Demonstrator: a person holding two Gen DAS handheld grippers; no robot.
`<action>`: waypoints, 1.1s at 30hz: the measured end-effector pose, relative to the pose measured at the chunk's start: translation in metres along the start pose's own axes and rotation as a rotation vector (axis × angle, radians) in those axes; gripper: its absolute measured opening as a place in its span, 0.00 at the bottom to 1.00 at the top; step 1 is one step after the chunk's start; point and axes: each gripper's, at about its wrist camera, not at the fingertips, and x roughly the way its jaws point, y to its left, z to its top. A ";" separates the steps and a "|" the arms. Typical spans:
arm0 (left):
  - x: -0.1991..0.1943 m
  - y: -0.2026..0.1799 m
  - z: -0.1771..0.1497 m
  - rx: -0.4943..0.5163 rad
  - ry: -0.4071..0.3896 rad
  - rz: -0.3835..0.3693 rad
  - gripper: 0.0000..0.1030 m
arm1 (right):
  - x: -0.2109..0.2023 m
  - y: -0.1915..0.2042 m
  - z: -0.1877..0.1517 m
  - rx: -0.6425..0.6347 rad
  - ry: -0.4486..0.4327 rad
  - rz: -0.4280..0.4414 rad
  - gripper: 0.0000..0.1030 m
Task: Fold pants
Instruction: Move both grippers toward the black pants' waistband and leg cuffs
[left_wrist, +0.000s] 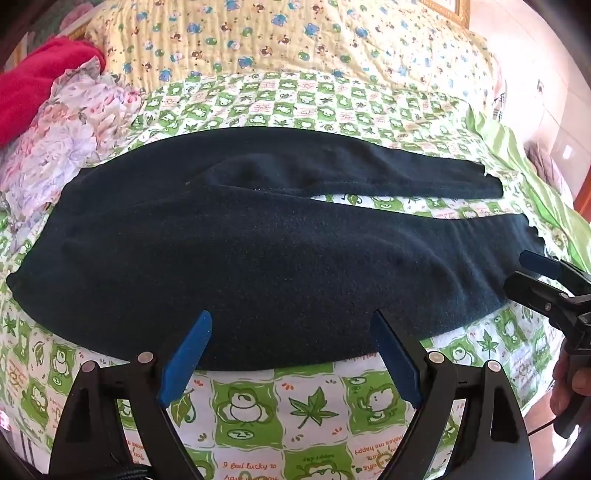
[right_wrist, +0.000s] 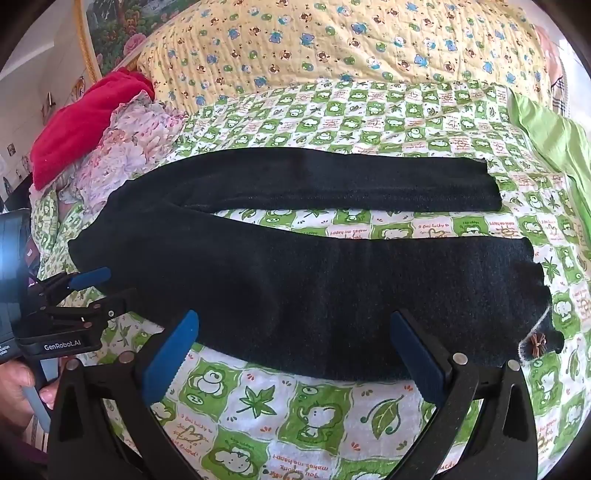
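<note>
Dark navy fleece pants (left_wrist: 258, 240) lie flat on a green frog-print sheet (left_wrist: 295, 406), waist to the left, two legs spread to the right with a gap between them. They also show in the right wrist view (right_wrist: 314, 280). My left gripper (left_wrist: 291, 321) is open and empty, its blue fingertips at the near edge of the waist part. My right gripper (right_wrist: 295, 321) is open and empty at the near edge of the near leg. Each gripper shows in the other's view, the right one (left_wrist: 532, 273) by the leg cuff and the left one (right_wrist: 92, 291) by the waist.
A yellow animal-print quilt (left_wrist: 295, 40) lies behind the sheet. A floral cloth (left_wrist: 70, 122) and a red cloth (left_wrist: 33, 88) are heaped at the left. A green striped cloth (right_wrist: 554, 140) lies at the right edge. A small brown bow (right_wrist: 537, 347) is on the near cuff.
</note>
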 end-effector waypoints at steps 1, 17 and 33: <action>0.000 0.001 0.000 -0.002 0.000 0.004 0.86 | 0.000 0.001 0.000 0.001 -0.002 0.001 1.00; 0.002 -0.003 0.003 0.002 -0.027 0.025 0.86 | 0.000 -0.002 0.005 0.018 -0.004 0.007 1.00; 0.018 -0.007 0.035 0.059 0.038 -0.069 0.86 | 0.001 -0.032 0.021 0.106 -0.001 0.018 1.00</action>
